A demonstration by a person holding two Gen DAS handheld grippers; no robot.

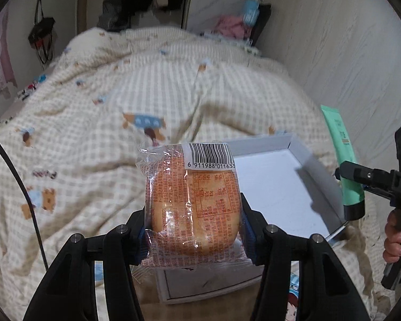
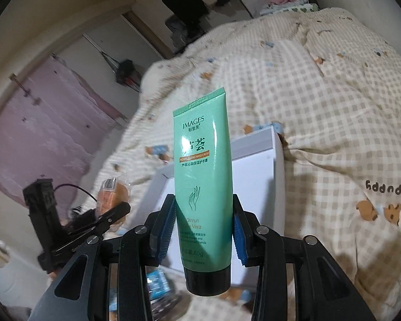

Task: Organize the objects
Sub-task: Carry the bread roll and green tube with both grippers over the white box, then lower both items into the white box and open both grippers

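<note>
Checked quilt across the bed

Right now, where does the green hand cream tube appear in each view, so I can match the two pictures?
Left wrist view: green hand cream tube at the far right edge, held by the right gripper, beside the white box.
Right wrist view: tube in the centre, upright between the jaws, black cap down.
Shared landmark: the white box on the checked quilt.

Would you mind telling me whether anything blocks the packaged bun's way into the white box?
Nothing visible does: the packaged bun, held by the left gripper, hangs over the white box, whose visible floor is bare.
</note>
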